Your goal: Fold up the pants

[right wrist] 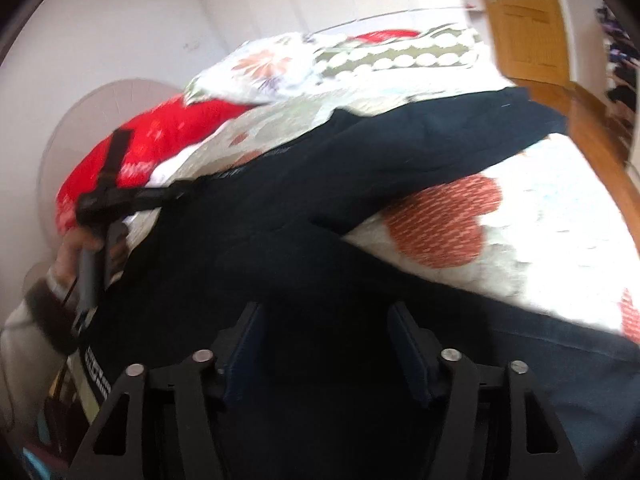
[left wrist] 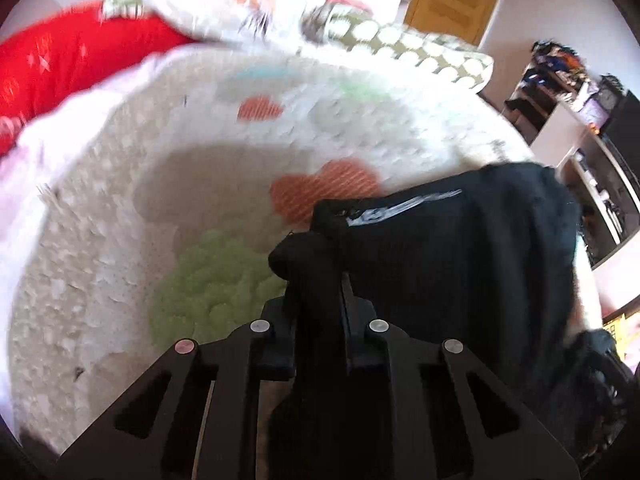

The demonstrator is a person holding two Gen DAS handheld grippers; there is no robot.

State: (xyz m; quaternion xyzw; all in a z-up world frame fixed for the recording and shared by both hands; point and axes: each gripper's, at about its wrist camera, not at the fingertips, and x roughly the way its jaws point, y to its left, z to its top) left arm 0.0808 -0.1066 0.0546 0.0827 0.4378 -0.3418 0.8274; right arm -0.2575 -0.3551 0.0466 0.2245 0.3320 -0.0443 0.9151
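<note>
Left gripper (left wrist: 320, 256) pinches the black pants (left wrist: 460, 248); right gripper (right wrist: 326, 344) gapes above them.

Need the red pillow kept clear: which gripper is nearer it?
Left. The left gripper sits against the red pillow, pinching the black pants; the right gripper is open, farther back.

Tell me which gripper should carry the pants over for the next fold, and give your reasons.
Left. The left gripper has its jaws shut on a bunched edge of the black pants, so it could probably pull straight away. The right gripper hangs open over the cloth, gripping nothing.
</note>
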